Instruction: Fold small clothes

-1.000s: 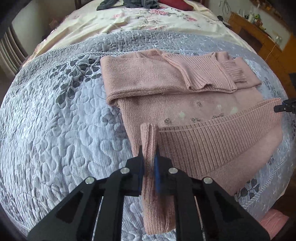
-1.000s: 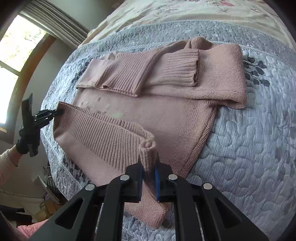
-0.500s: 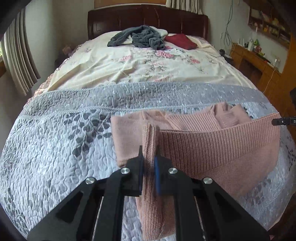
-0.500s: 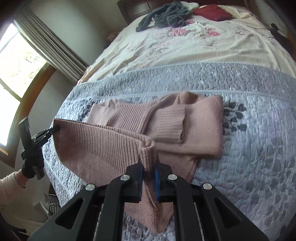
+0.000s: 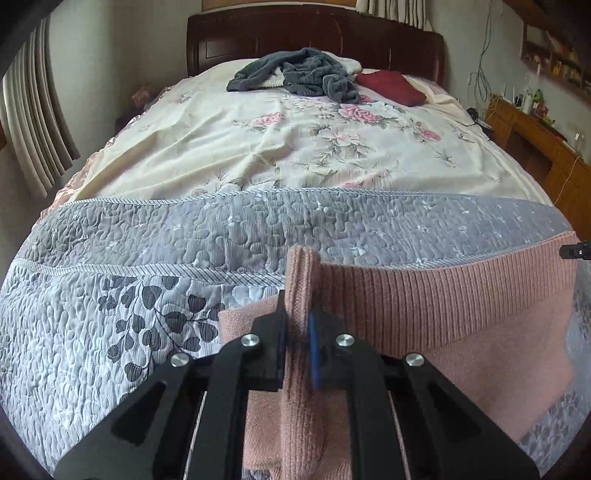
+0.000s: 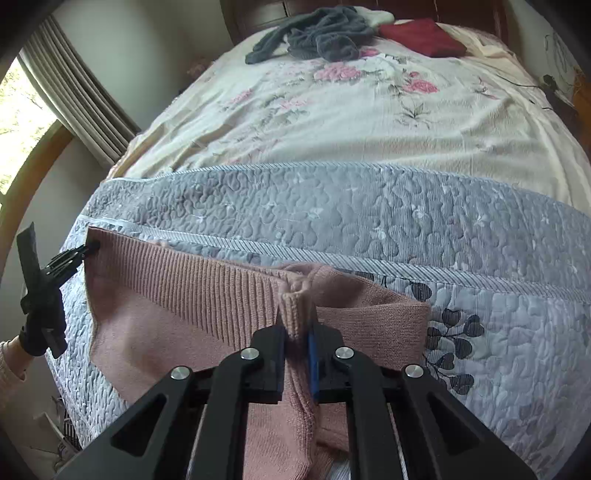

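Both tongs are clamped on the pink sweater: our left gripper (image 5: pixel 297 332) pinches one corner of the ribbed hem (image 5: pixel 443 295), and our right gripper (image 6: pixel 297 332) pinches the other, each with knit bunched tight between its jaws. Between the two grips the hem runs taut, straight across the bed from side to side, so the sweater's (image 6: pixel 166 325) lifted edge has its long axis across us, and the two hands look level on it, neither clearly nearer. Below the hem the knit hangs back toward us as a sheet; beyond it a folded part of the sweater (image 6: pixel 369 306) lies flat on the grey quilt (image 5: pixel 240 236), just ahead of the tongs. We judge that the coming move turns on this: the resting part lies forward of the hem, so both grips should travel ahead together, keeping the hem square, and lay it down over that part. Farther than the quilt comes the floral sheet (image 5: pixel 295 147), then a grey garment (image 5: pixel 303 74) and a red one (image 5: pixel 391 85) by the headboard (image 5: pixel 314 33).
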`<act>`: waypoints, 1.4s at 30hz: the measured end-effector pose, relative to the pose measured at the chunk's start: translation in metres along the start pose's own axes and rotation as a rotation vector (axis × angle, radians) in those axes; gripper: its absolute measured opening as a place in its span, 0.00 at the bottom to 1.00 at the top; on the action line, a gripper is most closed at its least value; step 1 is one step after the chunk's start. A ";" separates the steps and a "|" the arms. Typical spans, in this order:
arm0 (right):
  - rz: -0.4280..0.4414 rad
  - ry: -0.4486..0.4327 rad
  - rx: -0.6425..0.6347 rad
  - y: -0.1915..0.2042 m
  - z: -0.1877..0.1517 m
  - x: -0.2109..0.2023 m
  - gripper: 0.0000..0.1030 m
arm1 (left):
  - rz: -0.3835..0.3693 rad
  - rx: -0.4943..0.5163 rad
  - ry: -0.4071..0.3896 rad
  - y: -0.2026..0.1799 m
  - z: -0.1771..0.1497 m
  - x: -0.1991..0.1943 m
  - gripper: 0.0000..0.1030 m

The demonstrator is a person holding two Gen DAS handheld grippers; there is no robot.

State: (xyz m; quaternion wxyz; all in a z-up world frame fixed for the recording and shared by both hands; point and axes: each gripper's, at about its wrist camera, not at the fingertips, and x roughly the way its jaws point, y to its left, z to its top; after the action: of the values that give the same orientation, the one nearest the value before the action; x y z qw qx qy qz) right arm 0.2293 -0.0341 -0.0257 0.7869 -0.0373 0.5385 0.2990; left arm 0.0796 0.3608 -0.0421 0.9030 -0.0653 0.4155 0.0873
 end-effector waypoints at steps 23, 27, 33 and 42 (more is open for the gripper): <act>0.021 0.106 0.171 -0.028 -0.043 0.008 0.34 | 0.070 -0.086 0.157 0.021 -0.018 0.027 0.33; 0.066 0.175 0.191 -0.016 -0.090 -0.014 0.42 | -0.006 -0.076 0.165 0.004 -0.033 -0.013 0.37; 0.024 0.312 0.164 -0.002 -0.154 -0.007 0.30 | -0.115 0.005 0.280 -0.040 -0.085 -0.024 0.39; 0.026 0.356 0.195 -0.011 -0.171 0.012 0.10 | -0.080 0.092 0.337 -0.051 -0.134 -0.007 0.39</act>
State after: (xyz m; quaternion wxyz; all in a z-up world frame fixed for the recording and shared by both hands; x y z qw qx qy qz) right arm 0.0969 -0.1032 -0.1107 0.6752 -0.0061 0.6961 0.2441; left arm -0.0126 0.2849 -0.1210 0.8254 -0.0542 0.5617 0.0199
